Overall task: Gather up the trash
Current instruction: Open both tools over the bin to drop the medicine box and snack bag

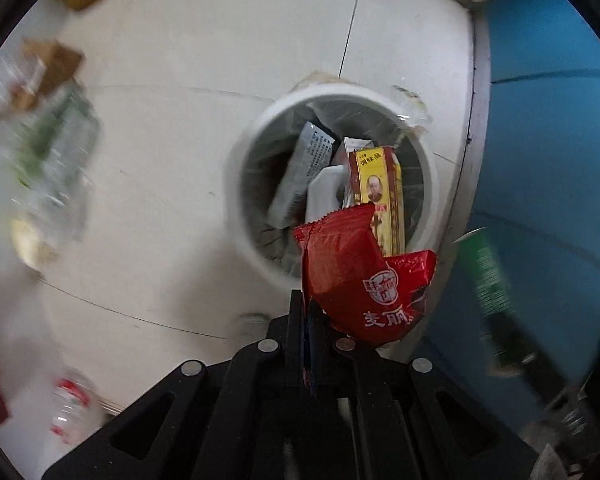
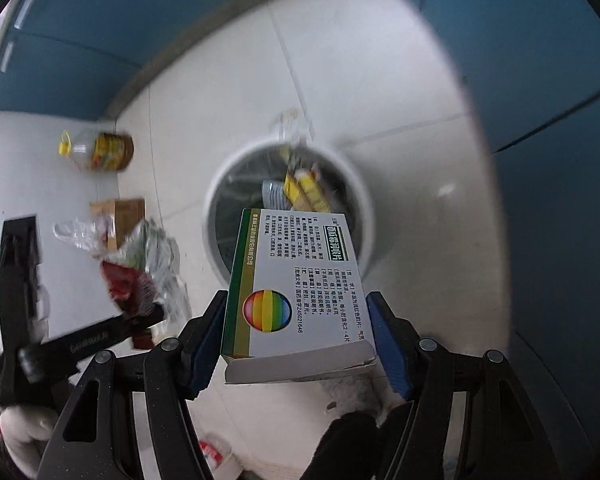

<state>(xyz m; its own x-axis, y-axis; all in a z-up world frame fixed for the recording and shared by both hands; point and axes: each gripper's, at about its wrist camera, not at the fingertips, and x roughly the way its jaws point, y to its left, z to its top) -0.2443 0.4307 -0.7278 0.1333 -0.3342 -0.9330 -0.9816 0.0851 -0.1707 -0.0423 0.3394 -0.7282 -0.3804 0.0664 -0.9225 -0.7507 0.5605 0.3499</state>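
Observation:
A white round trash bin (image 1: 256,248) with a clear liner stands on the tiled floor and holds a yellow-red carton (image 1: 376,184) and grey and white boxes. My left gripper (image 1: 310,312) is shut on a red snack wrapper (image 1: 352,276) held just above the bin's near rim. In the right wrist view the bin (image 2: 366,200) lies ahead. My right gripper (image 2: 296,320) is shut on a white medicine box (image 2: 296,280) with a green edge and rainbow ball, held over the bin's near side. The left gripper (image 2: 140,316) with its wrapper shows at the left.
Loose trash lies on the floor: a crushed clear bottle (image 1: 56,160), brown cartons (image 1: 52,68), a red-labelled bottle (image 1: 74,408), an oil bottle (image 2: 100,152), a cardboard box (image 2: 120,216) and crumpled plastic (image 2: 160,256). Blue cabinets (image 2: 540,160) border the floor.

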